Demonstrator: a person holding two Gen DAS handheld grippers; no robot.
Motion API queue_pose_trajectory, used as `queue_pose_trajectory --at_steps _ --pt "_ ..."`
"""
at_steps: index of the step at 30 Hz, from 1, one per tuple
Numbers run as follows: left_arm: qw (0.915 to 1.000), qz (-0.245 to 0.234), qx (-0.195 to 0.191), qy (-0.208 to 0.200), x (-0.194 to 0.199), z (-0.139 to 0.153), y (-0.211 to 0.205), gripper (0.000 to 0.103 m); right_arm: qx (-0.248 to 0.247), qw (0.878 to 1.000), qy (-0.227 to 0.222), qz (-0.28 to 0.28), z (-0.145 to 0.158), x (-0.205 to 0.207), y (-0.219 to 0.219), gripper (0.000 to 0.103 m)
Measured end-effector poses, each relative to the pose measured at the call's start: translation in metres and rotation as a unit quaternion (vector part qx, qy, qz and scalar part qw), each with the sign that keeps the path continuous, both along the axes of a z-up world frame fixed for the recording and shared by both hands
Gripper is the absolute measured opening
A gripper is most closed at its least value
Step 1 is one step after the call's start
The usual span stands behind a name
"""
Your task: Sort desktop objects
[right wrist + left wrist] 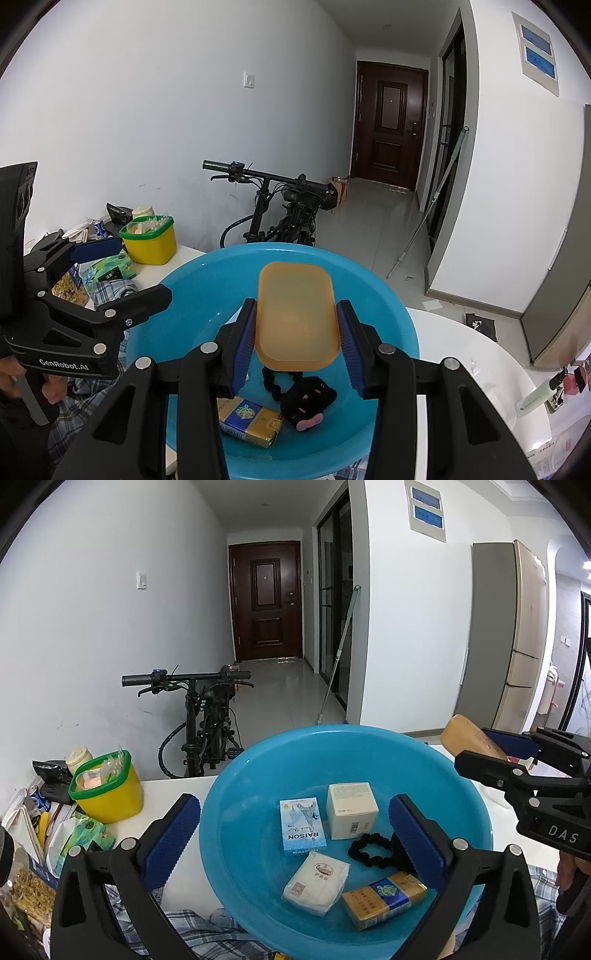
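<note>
White tabletop [184, 786] beneath my tongs, tiled hallway beyond. Blue plastic basin [236, 812], round and glossy, under both: holds a blue card box [302, 825], white carton [351, 809], tissue pack [317, 882], gold packet [384, 901], black scrunchie [371, 849]. My left tongs [295, 838] are spread, empty. My right tongs [296, 345] pinch a translucent orange lid [297, 314].

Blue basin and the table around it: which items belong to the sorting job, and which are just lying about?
Job:
blue basin
RAISON box
white box
tissue pack
cigarette pack
black scrunchie
orange case, clamped in right gripper

Lying about:
yellow tub
bicycle
mop
fridge
</note>
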State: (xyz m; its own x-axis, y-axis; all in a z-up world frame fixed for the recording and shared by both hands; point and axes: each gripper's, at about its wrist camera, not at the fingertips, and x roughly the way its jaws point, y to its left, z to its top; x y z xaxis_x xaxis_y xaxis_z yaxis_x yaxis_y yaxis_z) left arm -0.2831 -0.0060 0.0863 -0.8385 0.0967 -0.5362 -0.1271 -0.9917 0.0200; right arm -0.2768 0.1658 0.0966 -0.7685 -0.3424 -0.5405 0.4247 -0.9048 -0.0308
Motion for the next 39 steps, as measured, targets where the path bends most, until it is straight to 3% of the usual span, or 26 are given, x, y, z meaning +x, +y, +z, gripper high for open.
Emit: queue_pose_trajectory --at_steps 30,39 --pt "0.9999 -0.012 -0.007 -0.006 0.000 -0.005 0.011 0.103 0.016 1.000 -0.007 0.002 -0.006 -0.001 -0.009 0.042" --pt "0.9995 -0.014 -0.025 -0.014 -0.001 -0.011 0.019 0.103 0.005 1.000 -0.006 -0.001 -0.002 -0.001 0.001 0.042"
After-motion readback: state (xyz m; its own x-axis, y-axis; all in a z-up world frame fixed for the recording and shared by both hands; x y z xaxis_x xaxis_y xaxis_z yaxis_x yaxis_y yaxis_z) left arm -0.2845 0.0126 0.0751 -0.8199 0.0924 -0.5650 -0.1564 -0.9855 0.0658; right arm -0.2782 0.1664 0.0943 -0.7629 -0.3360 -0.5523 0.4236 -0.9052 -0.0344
